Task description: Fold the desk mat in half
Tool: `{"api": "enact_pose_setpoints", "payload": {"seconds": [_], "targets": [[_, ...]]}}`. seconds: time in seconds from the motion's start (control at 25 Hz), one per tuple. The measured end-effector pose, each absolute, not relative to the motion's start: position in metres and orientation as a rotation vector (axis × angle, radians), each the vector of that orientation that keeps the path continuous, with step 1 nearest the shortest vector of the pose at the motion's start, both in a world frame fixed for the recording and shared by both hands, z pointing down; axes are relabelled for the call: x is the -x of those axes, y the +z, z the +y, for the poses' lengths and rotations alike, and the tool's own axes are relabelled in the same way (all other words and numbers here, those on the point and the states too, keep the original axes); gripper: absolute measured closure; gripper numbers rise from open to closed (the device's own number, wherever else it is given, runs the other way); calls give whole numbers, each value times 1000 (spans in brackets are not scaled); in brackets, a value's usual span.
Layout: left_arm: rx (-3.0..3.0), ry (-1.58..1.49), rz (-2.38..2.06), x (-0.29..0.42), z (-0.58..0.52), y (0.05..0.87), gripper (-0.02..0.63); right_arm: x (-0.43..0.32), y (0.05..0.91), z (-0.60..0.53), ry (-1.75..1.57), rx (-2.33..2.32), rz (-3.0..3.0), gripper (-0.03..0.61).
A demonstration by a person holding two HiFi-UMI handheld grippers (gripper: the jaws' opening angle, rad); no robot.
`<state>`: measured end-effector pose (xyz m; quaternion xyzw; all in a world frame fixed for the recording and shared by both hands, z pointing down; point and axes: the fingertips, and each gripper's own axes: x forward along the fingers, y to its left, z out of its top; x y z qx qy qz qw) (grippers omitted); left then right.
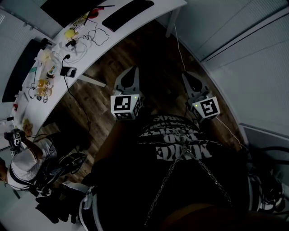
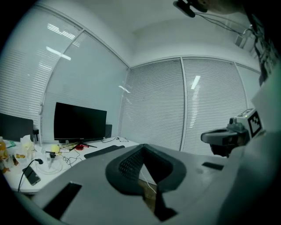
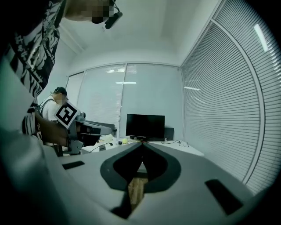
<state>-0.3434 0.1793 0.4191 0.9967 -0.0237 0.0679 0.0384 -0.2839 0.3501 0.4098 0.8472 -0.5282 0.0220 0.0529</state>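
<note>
Left gripper [image 1: 134, 68] and right gripper [image 1: 184, 75]: both pressed shut, nothing between, held over wood floor [image 1: 153, 49], well apart from the white desk [image 1: 135, 28]. On that desk, near the monitor [image 2: 80, 121], a dark flat strip, probably the desk mat [image 1: 128, 13]. Likely light, limp and matte; best pinched at two corners of one short edge.

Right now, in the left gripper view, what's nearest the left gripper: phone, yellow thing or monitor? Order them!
1. The phone, lower left, near end of the desk.
2. The yellow thing, further along.
3. The monitor, at the back.
</note>
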Motion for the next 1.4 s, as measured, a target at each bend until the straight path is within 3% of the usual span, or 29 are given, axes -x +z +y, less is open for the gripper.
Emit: {"api": "enact_pose_setpoints", "payload": {"seconds": [0.4,1.2,1.4], "targets": [[-3055,220,31,280,106,411,606,235,396,272,87,-2575,-1570,578],[-2968,256,-33,229,29,440,606,176,418,183,184,-2492,-1665,578],[-2978,251,-122,187,7,429,606,123,423,160,195,-2466,-1751,578]]}}
